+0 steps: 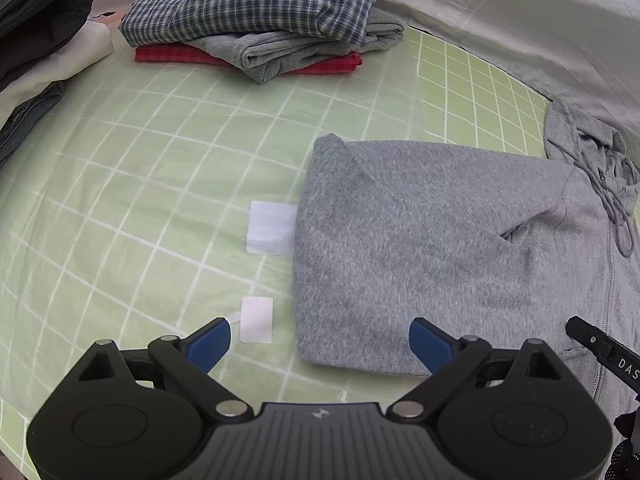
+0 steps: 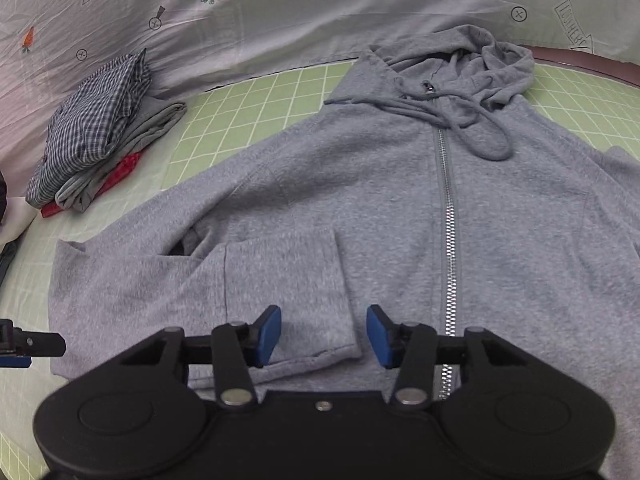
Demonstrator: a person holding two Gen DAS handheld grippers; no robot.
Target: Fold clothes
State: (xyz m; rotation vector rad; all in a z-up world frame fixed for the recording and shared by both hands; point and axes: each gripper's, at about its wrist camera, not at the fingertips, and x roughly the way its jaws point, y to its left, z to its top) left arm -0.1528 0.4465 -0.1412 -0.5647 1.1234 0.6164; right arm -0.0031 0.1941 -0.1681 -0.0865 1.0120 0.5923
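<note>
Green checked bedding carries a grey hoodie (image 2: pixel 400 208) with one sleeve (image 2: pixel 280 280) folded in just ahead of the wide-open, empty right gripper (image 2: pixel 324 336), while the left gripper (image 1: pixel 320 344), also spread and empty, hangs over its edge, so the opposite sleeve likely comes next.

Ahead of the left claw (image 1: pixel 320 344) and to its left, the green grid sheet (image 1: pixel 140 200) lies bare, broken only by two flat white patches (image 1: pixel 272 227). Straight ahead and to its right, the grey hoodie (image 1: pixel 432 248) covers the sheet, low and flat. Far ahead, a stack of folded clothes (image 1: pixel 256 16) blocks the way; a dark pile (image 1: pixel 40 16) closes the far left.

The right claw (image 2: pixel 324 336) hangs open over the hoodie's folded sleeve (image 2: pixel 280 288), nothing between its blue pads. The bunched hood (image 2: pixel 480 64) rises far ahead. The other claw's tip (image 2: pixel 32 344) intrudes at its left
</note>
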